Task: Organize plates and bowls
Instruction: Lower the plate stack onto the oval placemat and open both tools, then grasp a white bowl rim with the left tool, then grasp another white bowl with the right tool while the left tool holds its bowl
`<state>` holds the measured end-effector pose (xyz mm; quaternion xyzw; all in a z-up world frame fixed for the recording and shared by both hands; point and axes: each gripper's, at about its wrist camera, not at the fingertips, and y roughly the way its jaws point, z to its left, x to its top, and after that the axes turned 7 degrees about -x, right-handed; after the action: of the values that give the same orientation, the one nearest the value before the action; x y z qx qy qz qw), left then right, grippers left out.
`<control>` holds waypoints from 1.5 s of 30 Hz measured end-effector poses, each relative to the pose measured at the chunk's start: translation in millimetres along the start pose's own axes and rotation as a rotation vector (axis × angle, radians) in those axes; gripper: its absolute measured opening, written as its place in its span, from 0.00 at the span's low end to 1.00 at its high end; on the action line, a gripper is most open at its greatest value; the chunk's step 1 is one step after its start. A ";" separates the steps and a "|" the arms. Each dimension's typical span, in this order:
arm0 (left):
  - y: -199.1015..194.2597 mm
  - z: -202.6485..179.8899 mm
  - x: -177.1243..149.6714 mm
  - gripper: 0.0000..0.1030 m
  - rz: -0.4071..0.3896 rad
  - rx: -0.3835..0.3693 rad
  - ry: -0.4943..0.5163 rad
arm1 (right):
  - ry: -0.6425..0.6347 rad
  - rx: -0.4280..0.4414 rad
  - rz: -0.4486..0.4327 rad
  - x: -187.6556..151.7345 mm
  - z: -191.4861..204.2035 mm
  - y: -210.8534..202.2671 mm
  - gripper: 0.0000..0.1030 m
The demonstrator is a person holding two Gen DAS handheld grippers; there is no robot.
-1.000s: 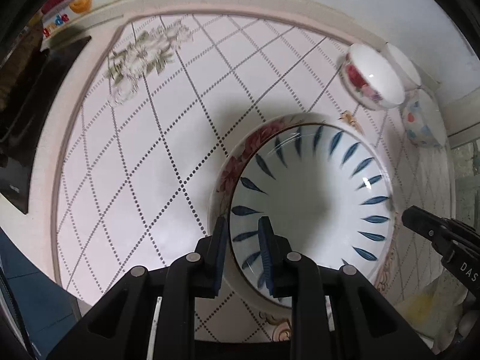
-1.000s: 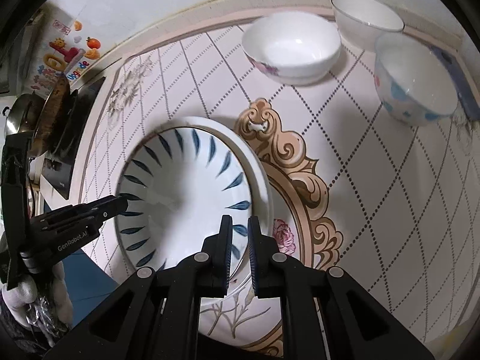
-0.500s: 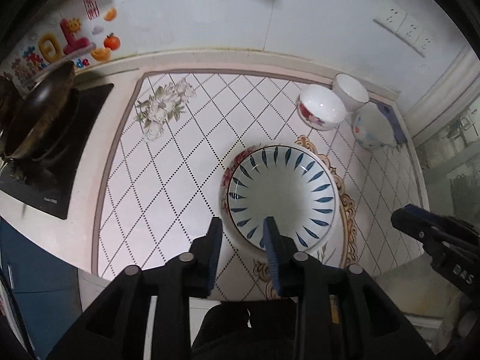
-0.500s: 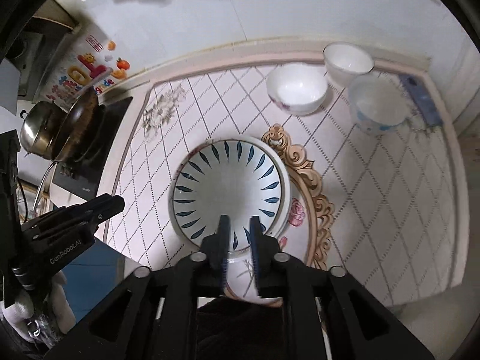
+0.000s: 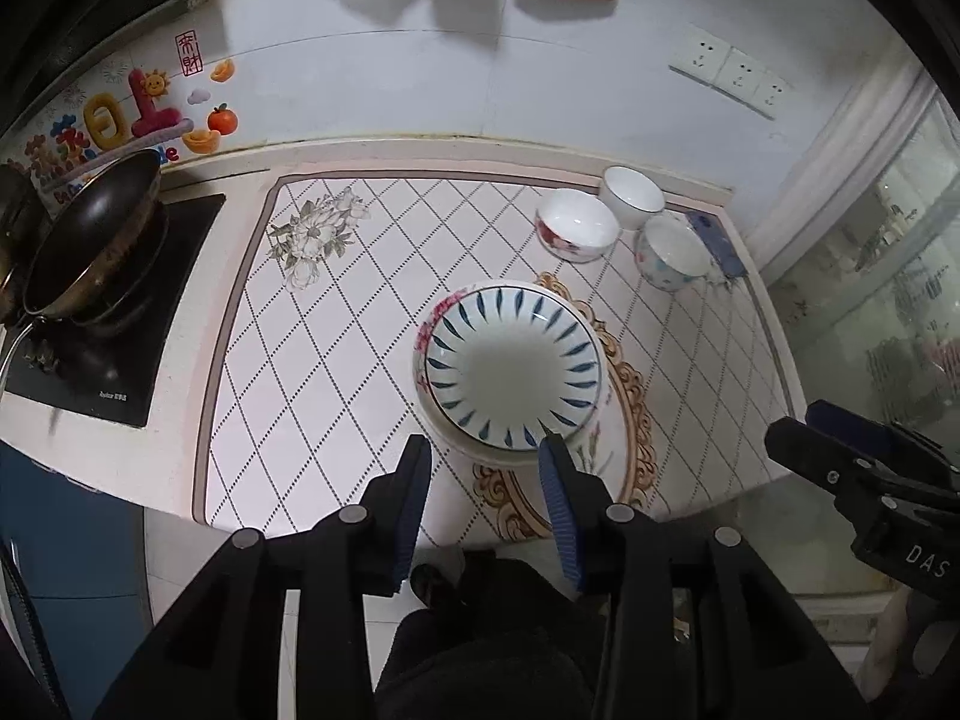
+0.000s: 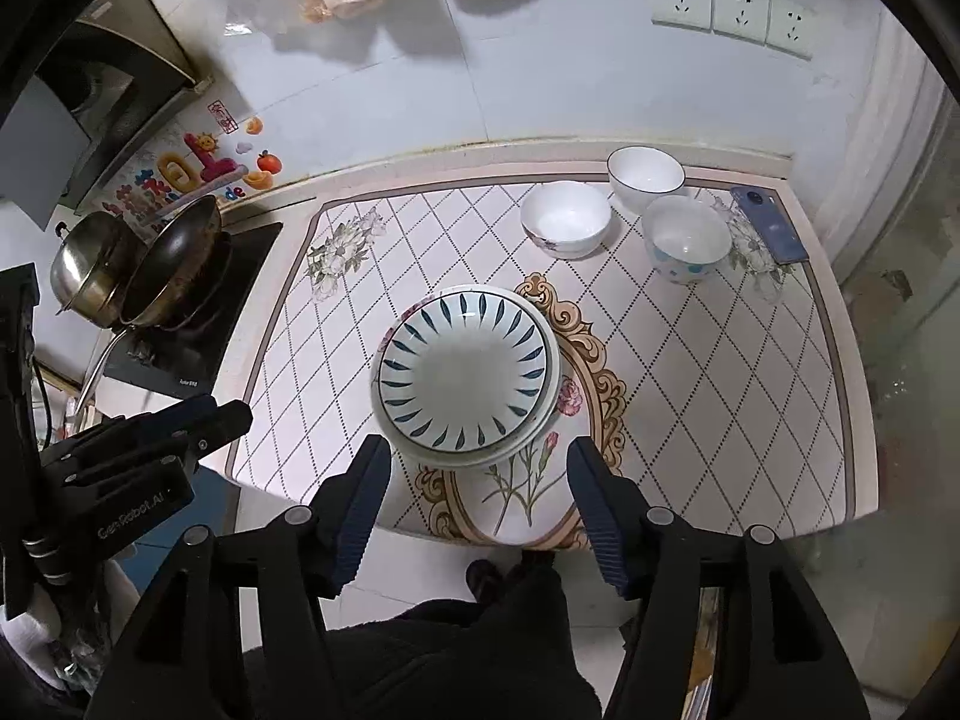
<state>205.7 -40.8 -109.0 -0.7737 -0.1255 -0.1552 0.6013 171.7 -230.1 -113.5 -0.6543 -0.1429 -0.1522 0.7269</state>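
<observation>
A: Which step is in hand?

B: A release, as judged. Nearest, the left tongs (image 5: 483, 456) are seen part open and opening, nothing between the jaws; the right tongs (image 6: 474, 459) stand wider, also opening, also empty. Both are held above the near edge of the table (image 6: 690, 420), clear of everything. Just beyond, the blue-leaf plate (image 6: 465, 369) is set on the floral plate (image 6: 555, 402), at mid-table.

A: And what is called for next?

B: Probably the bowls at the far right: the flowered bowl (image 6: 565, 227), the white bowl (image 6: 645, 177) and the dotted bowl (image 6: 687, 245), standing close together. A reach over the stack would be needed, with one rim taken.

A: What room is left?

B: Open cloth lies left of the stack; a phone (image 6: 768, 225) lies just beside the dotted bowl, and a wok (image 6: 174, 258) stands far left.
</observation>
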 end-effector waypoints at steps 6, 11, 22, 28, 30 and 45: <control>0.0 -8.4 3.9 0.34 -0.005 -0.005 -0.004 | 0.013 0.013 -0.008 -8.0 -1.5 -13.6 0.62; 21.8 -15.5 26.1 0.34 0.002 0.009 -0.014 | 0.028 0.035 -0.008 7.1 -15.9 -3.3 0.63; 147.1 -21.0 145.4 0.34 0.079 -0.046 -0.111 | 0.167 0.083 0.062 115.1 -86.1 116.5 0.63; 243.6 -12.0 204.1 0.34 0.196 -0.086 -0.196 | 0.194 0.091 0.142 196.7 -116.1 214.8 0.62; 271.0 -8.8 216.3 0.34 0.230 -0.096 -0.225 | 0.201 0.105 0.180 217.9 -123.6 248.2 0.59; 353.1 -19.2 229.4 0.18 0.323 -0.048 -0.193 | 0.108 0.063 0.353 259.2 -122.0 389.8 0.09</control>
<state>549.6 -144.2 -329.7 -0.8091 -0.0530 0.0153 0.5851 568.5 -322.3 -374.5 -0.6369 0.0084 -0.0525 0.7691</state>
